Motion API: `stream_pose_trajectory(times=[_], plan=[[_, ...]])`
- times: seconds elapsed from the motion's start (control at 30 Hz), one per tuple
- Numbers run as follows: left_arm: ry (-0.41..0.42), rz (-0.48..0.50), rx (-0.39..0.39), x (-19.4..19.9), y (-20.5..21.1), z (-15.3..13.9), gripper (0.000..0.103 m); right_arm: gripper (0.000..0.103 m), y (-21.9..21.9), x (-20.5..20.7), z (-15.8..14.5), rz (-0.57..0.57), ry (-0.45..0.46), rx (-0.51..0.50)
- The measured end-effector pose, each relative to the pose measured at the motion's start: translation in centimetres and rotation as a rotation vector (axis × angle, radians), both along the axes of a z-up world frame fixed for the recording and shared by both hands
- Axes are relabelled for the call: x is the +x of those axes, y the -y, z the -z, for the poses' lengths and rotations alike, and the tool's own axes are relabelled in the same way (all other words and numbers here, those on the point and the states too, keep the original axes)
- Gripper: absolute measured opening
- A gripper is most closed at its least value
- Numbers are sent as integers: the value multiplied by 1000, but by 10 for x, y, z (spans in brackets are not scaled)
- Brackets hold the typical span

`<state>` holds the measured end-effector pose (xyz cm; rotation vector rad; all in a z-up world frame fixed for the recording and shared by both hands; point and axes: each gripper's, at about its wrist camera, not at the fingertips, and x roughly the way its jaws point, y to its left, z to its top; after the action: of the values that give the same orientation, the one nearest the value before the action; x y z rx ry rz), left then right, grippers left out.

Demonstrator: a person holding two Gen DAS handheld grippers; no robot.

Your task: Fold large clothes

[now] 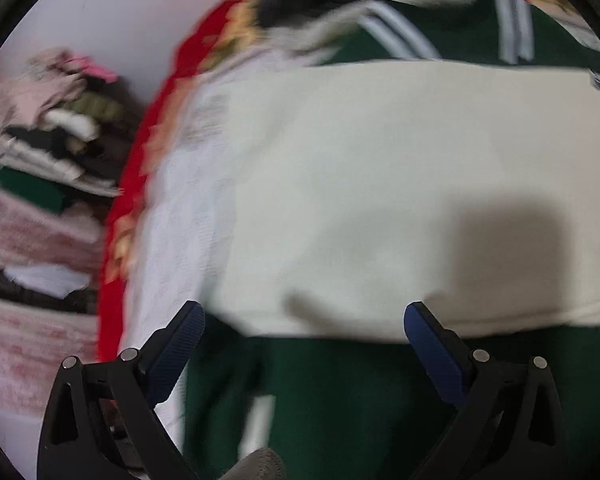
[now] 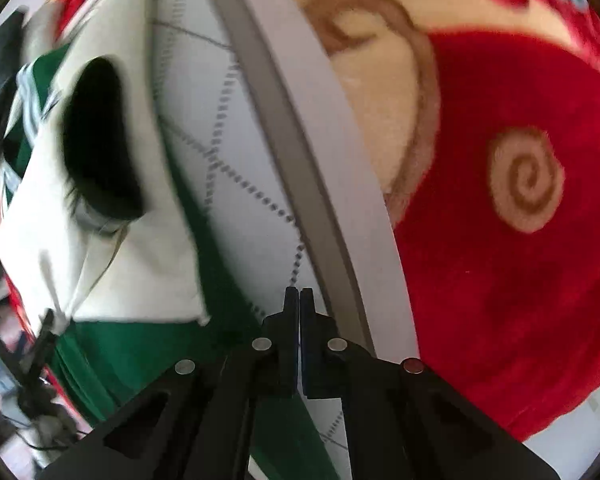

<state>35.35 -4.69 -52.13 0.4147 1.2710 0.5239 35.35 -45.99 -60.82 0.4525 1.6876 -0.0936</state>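
A large green garment [image 1: 340,400] with white stripes and a cream panel [image 1: 380,184] lies spread on the white quilted surface [image 1: 172,248]. My left gripper [image 1: 304,316] is open and empty, its blue fingertips [image 1: 188,320] just above the near edge of the cream panel. In the right wrist view the same garment shows at the left, cream part [image 2: 112,272] over green cloth [image 2: 140,356]. My right gripper [image 2: 299,300] is shut, with nothing seen between its fingers, over the quilted surface [image 2: 236,184] beside the garment's edge.
A red blanket with beige swirls [image 2: 512,220] fills the right of the right wrist view, past a white rail [image 2: 332,152]. A pile of folded clothes [image 1: 56,136] sits at the left. A red patterned blanket edge [image 1: 140,184] borders the surface.
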Motion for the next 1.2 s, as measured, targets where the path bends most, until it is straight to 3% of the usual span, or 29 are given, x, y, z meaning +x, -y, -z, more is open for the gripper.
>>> stream_pose_trajectory(times=[0.07, 0.17, 0.3, 0.43, 0.6, 0.67, 0.7, 0.77, 0.87, 0.97, 1.07, 1.2], plan=[[-17, -41, 108, -10, -32, 3, 103, 34, -12, -1, -14, -20, 19, 10], [-99, -131, 231, -17, -92, 35, 103, 41, -34, 3, -17, -44, 21, 14], [-132, -225, 172, -12, -154, 59, 103, 41, -70, 6, -13, -85, 3, -4], [-89, -250, 101, -7, -182, 67, 103, 41, -91, 9, -11, -137, 5, -66], [-66, -238, 51, -4, -192, 68, 103, 41, -94, 8, -10, -147, -2, -148], [-57, -230, 32, -7, -186, 66, 103, 41, -90, 10, -3, -138, -10, -136], [-54, -209, 31, -9, -185, 66, 103, 38, -87, 12, 1, -127, -14, -139], [-54, -179, 34, -11, -184, 61, 103, 18, -85, 14, 6, -110, -18, -180], [-51, -162, 21, -12, -187, 57, 103, 14, -75, 13, 3, -39, -31, -168], [-31, -129, 34, -17, -179, 37, 103, 16, -60, 14, -17, -39, -41, -187], [46, -85, -14, -32, -157, -10, 103, 30, -60, -10, -55, 3, 7, -126], [99, -32, -96, -45, -118, -48, 103, 37, -54, -28, -92, 40, 49, -92]])
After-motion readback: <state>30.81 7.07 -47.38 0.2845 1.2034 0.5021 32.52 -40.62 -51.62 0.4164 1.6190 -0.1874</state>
